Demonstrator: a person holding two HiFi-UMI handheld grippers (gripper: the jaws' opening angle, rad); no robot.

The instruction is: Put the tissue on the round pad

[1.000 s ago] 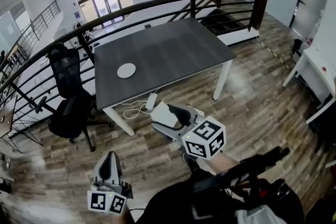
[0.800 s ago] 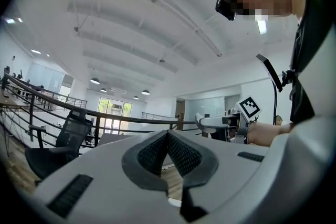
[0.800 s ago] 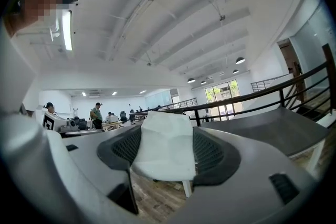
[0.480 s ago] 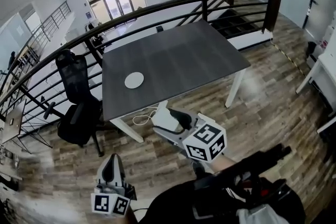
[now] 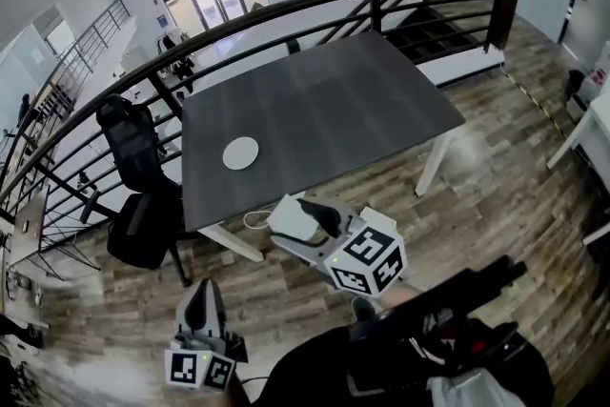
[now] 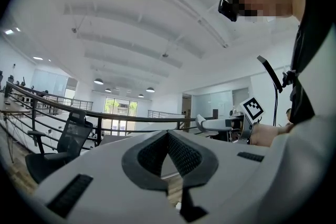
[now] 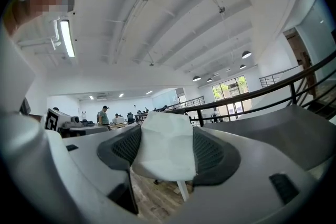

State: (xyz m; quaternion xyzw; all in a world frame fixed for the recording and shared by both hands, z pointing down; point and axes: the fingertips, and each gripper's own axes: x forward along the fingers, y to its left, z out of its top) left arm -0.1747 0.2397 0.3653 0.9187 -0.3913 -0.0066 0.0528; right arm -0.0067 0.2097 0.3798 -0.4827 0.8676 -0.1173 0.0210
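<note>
Left claw [image 6: 168,138] tips together — office chair [image 6: 67,136] at left.

Probably an office mezzanine: grey desk [image 5: 324,110], black swivel chair [image 5: 132,148], railing [image 5: 376,12], workstations beyond.

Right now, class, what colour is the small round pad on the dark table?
White; the round pad on the dark grey table shows best in the head view.
</note>
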